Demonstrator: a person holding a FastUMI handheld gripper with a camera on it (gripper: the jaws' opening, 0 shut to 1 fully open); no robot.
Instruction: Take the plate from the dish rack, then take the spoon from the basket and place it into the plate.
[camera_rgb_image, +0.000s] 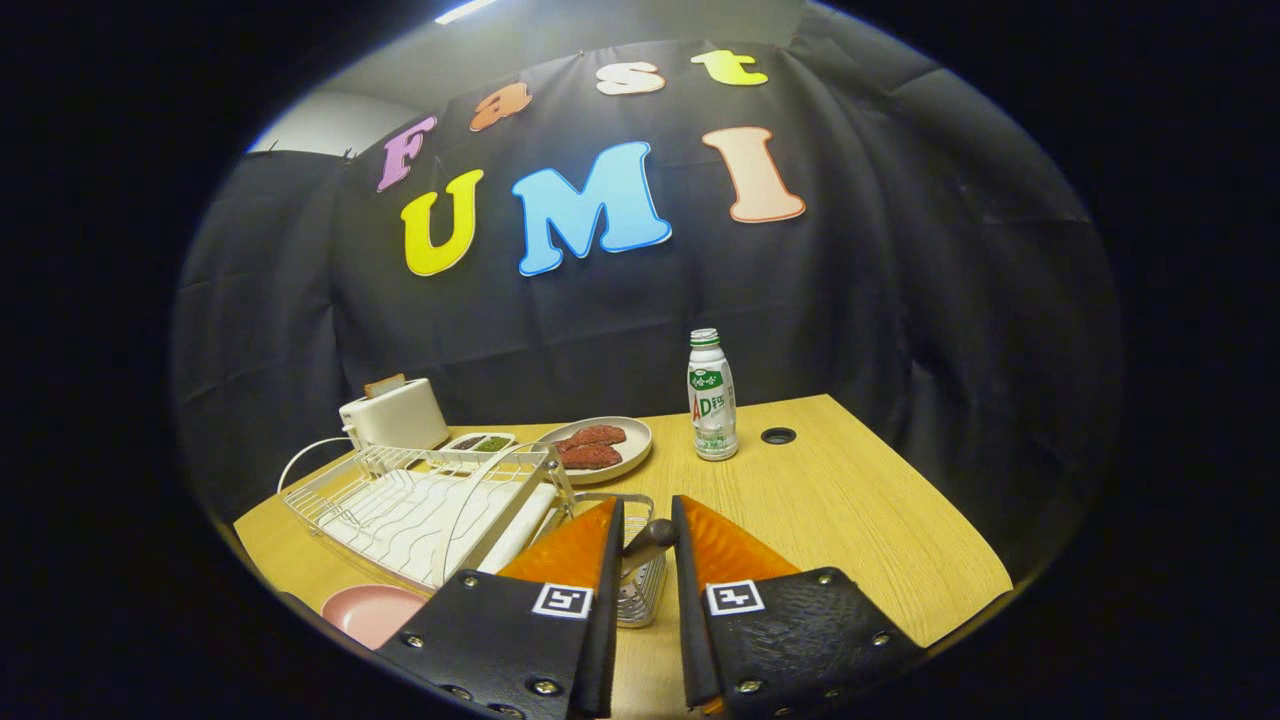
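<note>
The gripper (648, 535) is pinching the spoon (650, 540) handle at lower centre, with the plate (368, 610) lying lower left.

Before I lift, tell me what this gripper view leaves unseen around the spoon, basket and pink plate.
- Spoon: a dark handle end shows between the gripper fingers; the bowl is hidden inside the basket. Whether both fingers press it cannot be told.
- Basket: its near and left sides are covered by the fingers.
- Pink plate: its near part is cut off behind the left finger mount.
- Dish rack: its near right corner is hidden by the left finger.
</note>
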